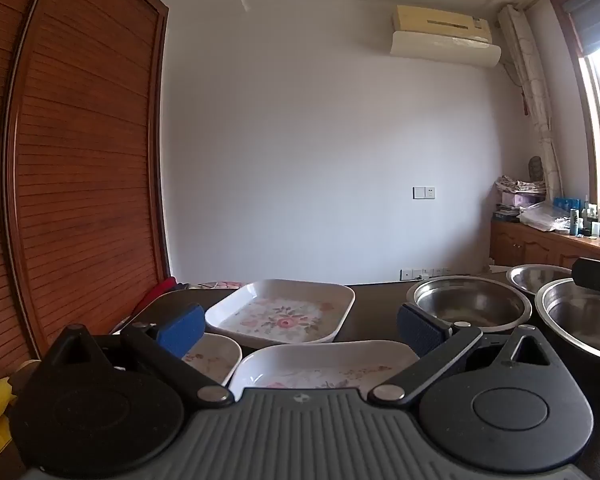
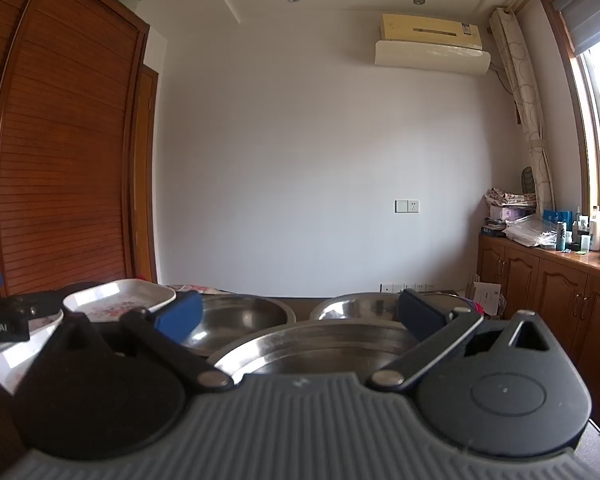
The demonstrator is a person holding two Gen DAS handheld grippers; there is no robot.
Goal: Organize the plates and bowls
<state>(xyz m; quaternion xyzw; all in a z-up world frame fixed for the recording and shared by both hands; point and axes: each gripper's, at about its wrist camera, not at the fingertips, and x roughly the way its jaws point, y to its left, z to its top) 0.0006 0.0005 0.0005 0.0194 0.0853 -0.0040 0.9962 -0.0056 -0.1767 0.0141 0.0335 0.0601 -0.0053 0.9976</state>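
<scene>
Left gripper (image 1: 300, 330), jaws wide apart and holding nothing, above the nearest floral plate (image 1: 324, 366); 2 more plates (image 1: 284, 312) beyond on the dark table (image 1: 374, 312). Right gripper (image 2: 300, 320), jaws equally apart and empty, over the nearest steel bowl (image 2: 312, 350), 2 bowls (image 2: 240, 322) behind. Risk: smooth sloped rims may slip from the pads, or neighbours get knocked; only the right view shows the cabinet doors (image 2: 540, 300).
</scene>
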